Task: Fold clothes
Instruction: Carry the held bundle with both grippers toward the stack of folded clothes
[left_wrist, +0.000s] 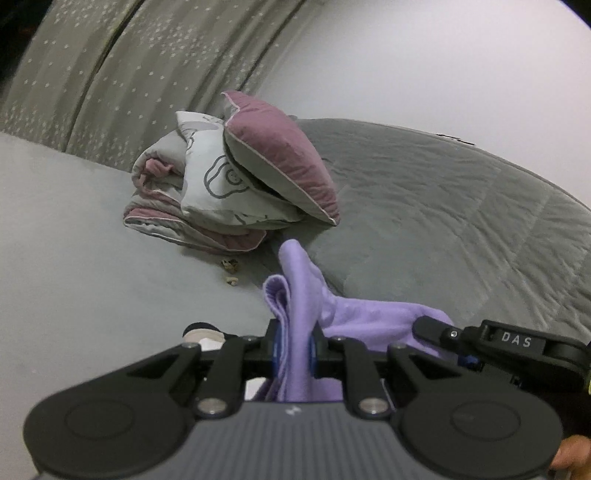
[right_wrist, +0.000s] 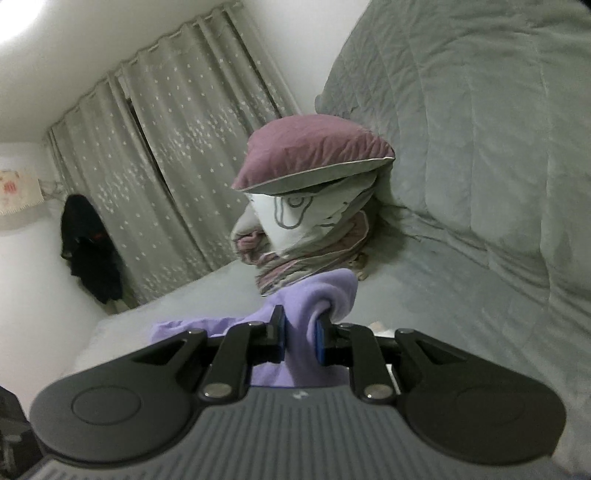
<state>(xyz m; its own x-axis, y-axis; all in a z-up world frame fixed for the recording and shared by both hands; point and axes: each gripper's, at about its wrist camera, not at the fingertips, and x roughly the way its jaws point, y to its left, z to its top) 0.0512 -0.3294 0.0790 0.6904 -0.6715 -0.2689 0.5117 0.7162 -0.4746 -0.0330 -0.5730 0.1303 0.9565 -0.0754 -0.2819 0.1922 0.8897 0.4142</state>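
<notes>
The left gripper is nearly closed. Its two blue pads pinch a bunched fold of the purple cloth. The cloth sticks up between the jaws and also hangs down under them. From there it stretches to the right gripper, whose black tip shows at the cloth's far edge in the left view.

In the right view, the right gripper is nearly closed too. Its blue pads squeeze a thick roll of the purple cloth. More of the cloth spreads out to the left of the jaws.

The cloth is held up over the grey bed, in front of the pile of bedding. That pile has a pink and grey pillow on top, a white cushion with grey line drawings under it, and a folded quilt at the bottom. A few small tan bits lie on the bed just in front of the pile. A padded grey headboard stands right beside the pile. Grey curtains with little white stars hang behind the pile. A dark piece of clothing hangs farther off, past the curtains.
</notes>
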